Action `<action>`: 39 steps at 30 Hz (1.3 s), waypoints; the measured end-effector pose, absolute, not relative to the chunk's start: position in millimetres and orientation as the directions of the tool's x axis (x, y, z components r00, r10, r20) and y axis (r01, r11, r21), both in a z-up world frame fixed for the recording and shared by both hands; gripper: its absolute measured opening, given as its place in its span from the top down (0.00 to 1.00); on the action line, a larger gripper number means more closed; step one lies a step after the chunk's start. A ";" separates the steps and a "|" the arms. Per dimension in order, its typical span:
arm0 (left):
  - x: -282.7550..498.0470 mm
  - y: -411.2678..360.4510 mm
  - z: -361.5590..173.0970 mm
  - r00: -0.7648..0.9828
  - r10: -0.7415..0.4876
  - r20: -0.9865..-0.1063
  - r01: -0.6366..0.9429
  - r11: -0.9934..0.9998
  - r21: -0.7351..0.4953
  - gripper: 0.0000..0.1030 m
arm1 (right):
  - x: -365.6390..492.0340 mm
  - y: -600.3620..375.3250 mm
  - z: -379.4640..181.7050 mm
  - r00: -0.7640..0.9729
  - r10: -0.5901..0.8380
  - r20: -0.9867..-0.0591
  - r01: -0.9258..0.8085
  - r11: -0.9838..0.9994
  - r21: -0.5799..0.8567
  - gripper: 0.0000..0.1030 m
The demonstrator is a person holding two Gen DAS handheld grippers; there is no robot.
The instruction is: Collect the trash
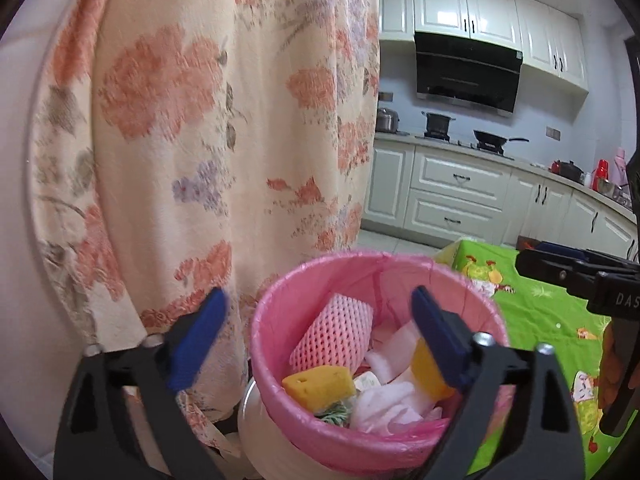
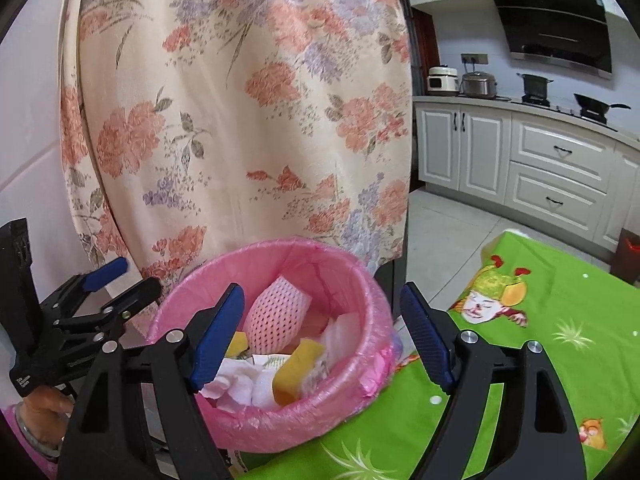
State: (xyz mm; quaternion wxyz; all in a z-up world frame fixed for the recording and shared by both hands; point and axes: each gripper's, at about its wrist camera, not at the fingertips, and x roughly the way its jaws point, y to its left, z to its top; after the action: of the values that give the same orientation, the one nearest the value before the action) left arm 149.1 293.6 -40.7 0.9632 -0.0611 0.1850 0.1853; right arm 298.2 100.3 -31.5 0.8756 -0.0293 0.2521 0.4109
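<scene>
A bin lined with a pink bag (image 1: 276, 328) (image 2: 360, 280) stands by the edge of the green table. It holds a pink foam fruit net (image 1: 332, 332) (image 2: 276, 316), yellow sponge pieces (image 1: 320, 386) (image 2: 298, 372) and white crumpled paper (image 1: 384, 404) (image 2: 244, 384). My left gripper (image 1: 320, 340) hangs open and empty just above the bin. My right gripper (image 2: 324, 332) is open and empty over the bin's near rim. The left gripper also shows at the left of the right wrist view (image 2: 116, 284), and the right one at the right edge of the left wrist view (image 1: 532, 262).
A floral curtain (image 1: 224, 120) (image 2: 240, 100) hangs right behind the bin. A green cartoon tablecloth (image 1: 548, 312) (image 2: 540, 320) covers the table to the right. Kitchen cabinets (image 1: 460, 196), stove with pots and range hood (image 2: 552, 24) line the far wall.
</scene>
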 end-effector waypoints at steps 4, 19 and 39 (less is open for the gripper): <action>131.3 278.3 -14.4 0.868 0.378 -0.321 -0.403 0.915 -0.011 0.05 | 284.1 88.2 -10.0 0.558 0.706 -0.435 -0.737 0.663 0.130 0.20; 41.7 215.8 12.0 0.871 0.412 -0.268 -0.426 0.904 0.006 0.04 | 196.7 28.6 11.7 0.603 0.699 -0.384 -0.733 0.676 0.079 0.18; -19.9 145.5 2.7 0.900 0.346 -0.266 -0.341 0.938 0.065 0.04 | 109.4 -34.1 -4.2 0.690 0.656 -0.305 -0.682 0.731 0.030 0.18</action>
State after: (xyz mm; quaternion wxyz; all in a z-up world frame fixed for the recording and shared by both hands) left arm -19.9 145.5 2.7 0.9746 0.0084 0.1382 0.1763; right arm 109.4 -34.1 -4.2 0.9184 -0.0427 0.1490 0.3641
